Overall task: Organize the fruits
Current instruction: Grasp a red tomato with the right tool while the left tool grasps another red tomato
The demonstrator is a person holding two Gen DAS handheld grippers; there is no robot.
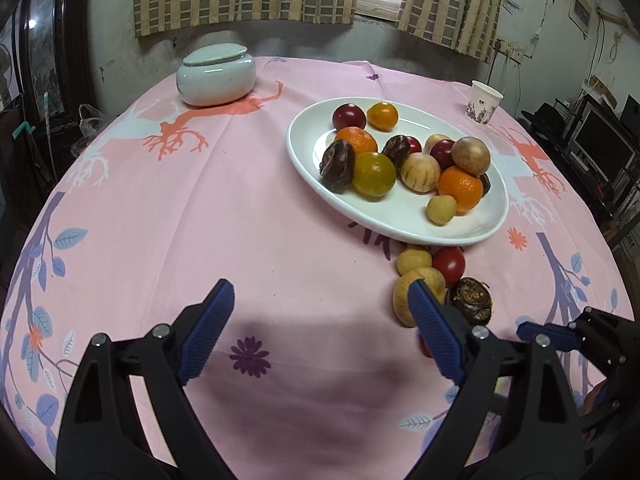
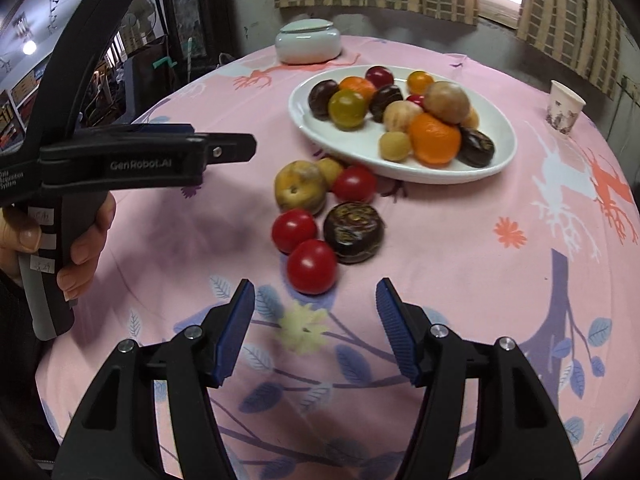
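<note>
A white oval plate (image 1: pixel 400 224) (image 2: pixel 360 160) holds several fruits: oranges, red plums, dark brown fruits and yellow ones. Loose fruits lie on the pink cloth in front of it: a large yellow fruit (image 2: pixel 300 188) (image 1: pixel 404 296), a small yellow one (image 2: pixel 330 168), three red tomatoes (image 2: pixel 312 266) (image 2: pixel 294 230) (image 2: pixel 354 184) and a dark brown fruit (image 2: pixel 354 232) (image 1: pixel 470 300). My left gripper (image 1: pixel 320 304) is open and empty, left of the loose fruits. My right gripper (image 2: pixel 316 300) is open and empty, just short of the nearest tomato.
A pale lidded jar (image 1: pixel 216 74) (image 2: pixel 308 42) stands at the back of the round table. A paper cup (image 1: pixel 482 102) (image 2: pixel 564 106) stands at the back right. The left gripper's body and the hand holding it (image 2: pixel 80 208) fill the left of the right wrist view.
</note>
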